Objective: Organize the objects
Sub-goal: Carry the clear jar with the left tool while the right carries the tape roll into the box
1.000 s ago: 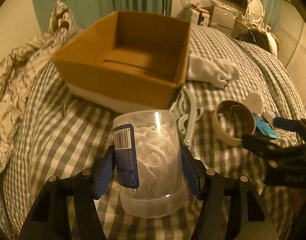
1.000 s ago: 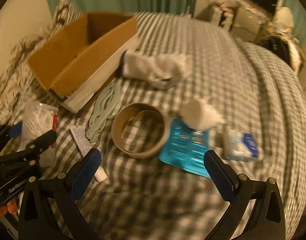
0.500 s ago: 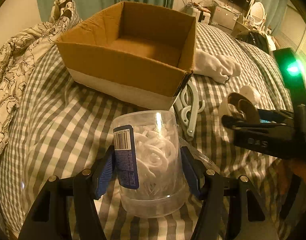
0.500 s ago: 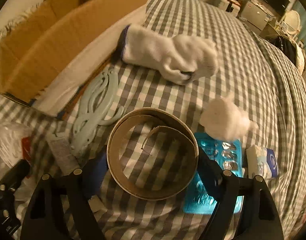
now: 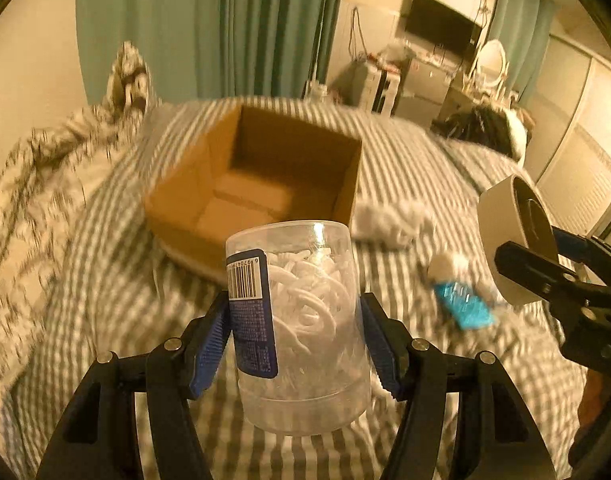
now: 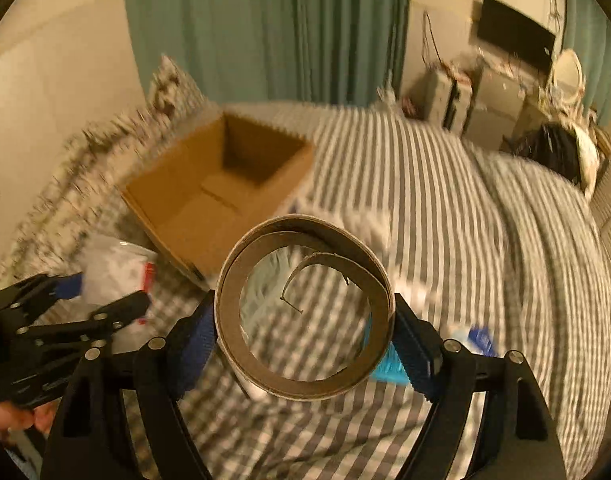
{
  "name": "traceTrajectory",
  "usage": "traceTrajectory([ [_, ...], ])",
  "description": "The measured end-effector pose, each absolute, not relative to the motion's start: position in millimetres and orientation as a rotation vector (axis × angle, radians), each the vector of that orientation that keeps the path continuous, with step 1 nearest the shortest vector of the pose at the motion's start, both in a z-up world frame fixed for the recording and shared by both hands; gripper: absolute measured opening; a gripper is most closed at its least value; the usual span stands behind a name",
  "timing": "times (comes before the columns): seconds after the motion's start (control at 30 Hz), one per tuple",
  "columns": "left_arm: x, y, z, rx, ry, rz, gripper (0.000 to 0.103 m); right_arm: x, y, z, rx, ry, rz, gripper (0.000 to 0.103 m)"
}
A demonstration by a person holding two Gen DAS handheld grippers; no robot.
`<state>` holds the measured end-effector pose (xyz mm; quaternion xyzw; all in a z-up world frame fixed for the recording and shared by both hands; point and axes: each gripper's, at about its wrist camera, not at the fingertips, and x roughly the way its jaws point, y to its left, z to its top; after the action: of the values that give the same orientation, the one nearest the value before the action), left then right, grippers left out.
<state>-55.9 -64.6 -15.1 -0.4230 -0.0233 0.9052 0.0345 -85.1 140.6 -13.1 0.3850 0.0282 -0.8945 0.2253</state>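
**Both hands loaded, box unfilled**

The left gripper (image 5: 295,336) clamps the clear jar (image 5: 299,328); the right gripper (image 6: 305,338) pinches the cardboard ring (image 6: 305,312). The cardboard box (image 5: 257,184), at twelve o'clock, looks empty. Sock (image 5: 389,220) and blue packet (image 5: 463,308) remain on the bed.

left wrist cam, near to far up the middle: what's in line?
left gripper → clear plastic jar clamped in it → open cardboard box → green curtain
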Motion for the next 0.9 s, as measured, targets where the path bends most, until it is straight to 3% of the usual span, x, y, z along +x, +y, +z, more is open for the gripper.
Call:
traceTrajectory([
  [0.37,-141.6,-83.3,20.2,-1.235,-0.022,2.902,0.065,-181.9,91.6,51.1,0.941,-0.004,-2.362,0.080],
  [0.83,-193.6,-90.6,-30.9,-1.306,0.057,2.890,0.067,-272.1,34.3,-13.8,1.067,-0.119,-2.289,0.083],
  [0.9,-191.9,-88.5,-31.1,-1.297,0.072,2.888,0.071,-269.9,39.1,-13.1,1.044,-0.143,-2.304,0.091],
])
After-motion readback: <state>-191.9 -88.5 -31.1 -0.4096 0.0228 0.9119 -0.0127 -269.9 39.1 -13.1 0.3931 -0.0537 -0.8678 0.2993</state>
